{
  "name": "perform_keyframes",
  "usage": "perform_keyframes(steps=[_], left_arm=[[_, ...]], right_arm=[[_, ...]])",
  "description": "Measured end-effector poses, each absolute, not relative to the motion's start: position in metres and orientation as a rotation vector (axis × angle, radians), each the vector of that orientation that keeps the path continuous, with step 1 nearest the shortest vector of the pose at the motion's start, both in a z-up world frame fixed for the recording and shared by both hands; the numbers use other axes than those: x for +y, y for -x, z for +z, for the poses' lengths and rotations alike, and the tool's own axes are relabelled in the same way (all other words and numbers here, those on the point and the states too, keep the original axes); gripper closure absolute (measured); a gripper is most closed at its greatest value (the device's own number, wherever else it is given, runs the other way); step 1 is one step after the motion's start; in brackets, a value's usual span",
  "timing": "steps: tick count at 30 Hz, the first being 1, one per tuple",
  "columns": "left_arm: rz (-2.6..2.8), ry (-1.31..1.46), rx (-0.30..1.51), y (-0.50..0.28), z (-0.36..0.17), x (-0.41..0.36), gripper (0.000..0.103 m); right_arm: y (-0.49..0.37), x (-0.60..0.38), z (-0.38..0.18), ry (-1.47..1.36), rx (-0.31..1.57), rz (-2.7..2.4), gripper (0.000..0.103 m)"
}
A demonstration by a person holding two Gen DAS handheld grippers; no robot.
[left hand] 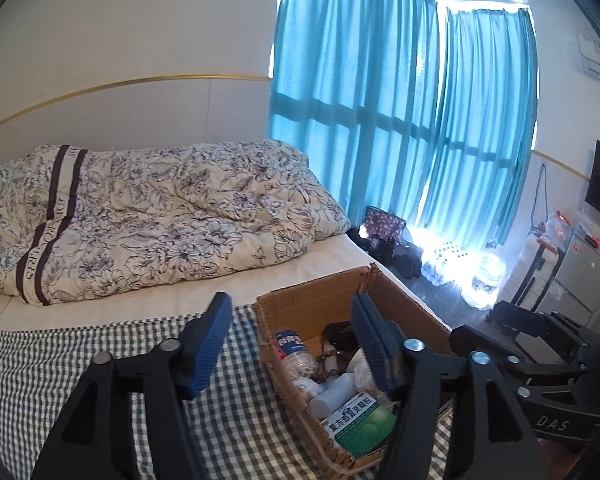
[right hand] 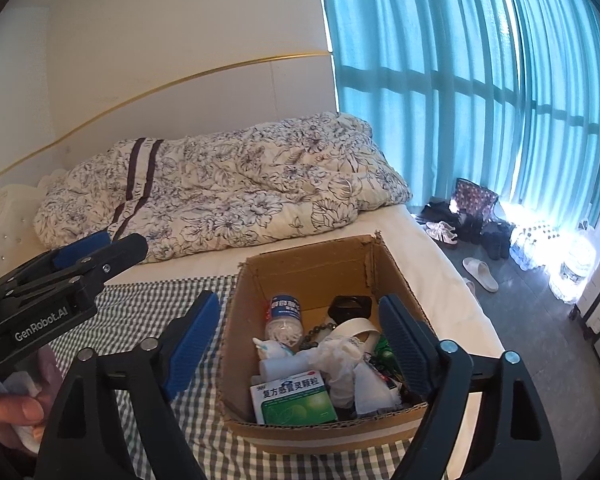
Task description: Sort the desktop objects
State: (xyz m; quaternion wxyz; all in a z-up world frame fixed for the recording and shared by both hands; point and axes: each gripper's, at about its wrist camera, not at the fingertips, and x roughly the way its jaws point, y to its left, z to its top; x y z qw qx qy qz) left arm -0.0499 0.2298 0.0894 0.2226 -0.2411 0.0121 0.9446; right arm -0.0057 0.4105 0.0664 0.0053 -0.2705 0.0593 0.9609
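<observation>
Where writing can be read, the left gripper (right hand: pixel 66 258) bears "GenRobot.AI" on its black side in the right wrist view, the right gripper (left hand: pixel 512 338) shows "DAS" in the left wrist view, and the flowered quilt (left hand: pixel 140 216) carries a dark stripe with lettering too bent to read in full. One open cardboard box (right hand: pixel 320 258) sits on a green-and-white checked cloth (right hand: pixel 148 304) spread over the bed (right hand: pixel 420 240). Inside it lie one green-and-white medicine carton (right hand: pixel 294 400) printed with blue Chinese characters, one clear plastic bottle (right hand: pixel 285 318) with a blue label, one small white bottle (left hand: pixel 332 392), one string of dark beads (right hand: pixel 320 330), one black object (right hand: pixel 350 304) at the back, and crumpled white wrapping (right hand: pixel 344 360). Both grippers hang above the box with their blue-padded jaws spread wide and nothing between them; the left one straddles the box's left wall, and the right one frames its contents. A hand (right hand: pixel 12 412) at the lower left grasps the left gripper's handle. On the floor by the blue curtains (right hand: pixel 480 80) stand shoes, one white slipper (right hand: pixel 480 274) and packs of water bottles (right hand: pixel 540 244).
</observation>
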Motion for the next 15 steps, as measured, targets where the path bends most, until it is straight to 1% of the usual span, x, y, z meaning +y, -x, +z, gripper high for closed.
perform_keyframes(steps=[2,3,5,7,8,10,12,15], left_arm=[[2.620,0.661,0.031,0.048,0.091,0.223,0.027],[2.625,0.660,0.029,0.046,0.092,0.219,0.027],[2.636,0.658,0.025,0.045,0.094,0.212,0.023],[2.649,0.648,0.018,0.042,0.097,0.205,0.016],[2.656,0.642,0.014,0.041,0.098,0.200,0.013],[2.675,0.626,0.008,0.038,0.101,0.191,0.004],[2.698,0.607,0.003,0.035,0.104,0.182,0.000],[2.727,0.609,0.002,0.031,0.107,0.171,0.000]], right_arm=[[0.004,0.407,0.068,0.847,0.181,3.017,0.017],[0.004,0.404,0.069,0.850,0.177,3.022,0.014],[0.002,0.398,0.071,0.852,0.171,3.029,0.012],[0.000,0.392,0.073,0.841,0.163,3.038,0.010],[-0.001,0.389,0.074,0.837,0.161,3.041,0.009],[-0.003,0.383,0.076,0.835,0.162,3.051,0.005],[-0.004,0.377,0.078,0.830,0.161,3.059,0.005],[-0.005,0.367,0.080,0.824,0.163,3.074,0.000]])
